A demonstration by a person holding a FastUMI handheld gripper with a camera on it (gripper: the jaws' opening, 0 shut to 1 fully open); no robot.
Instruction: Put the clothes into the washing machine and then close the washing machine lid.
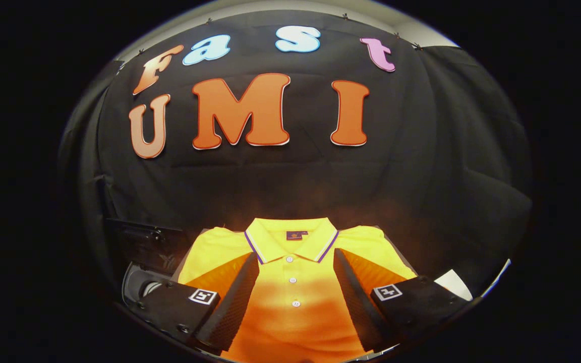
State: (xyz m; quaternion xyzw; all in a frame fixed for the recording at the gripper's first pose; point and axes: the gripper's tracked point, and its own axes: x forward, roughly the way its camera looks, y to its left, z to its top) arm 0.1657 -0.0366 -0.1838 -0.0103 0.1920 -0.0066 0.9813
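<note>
Here the gripper (295, 262) gapes wide over a folded yellow polo shirt (295, 302), holding nothing.

a staged recording booth, seemingly — black cloth wall (421, 151) behind.

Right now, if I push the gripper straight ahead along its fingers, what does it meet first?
Most likely the yellow polo shirt: the gripper is open, fingers astride its button placket, tips short of the collar. Whether it digs in or skims over to the black cloth wall is unclear; depth is hard to judge.
</note>
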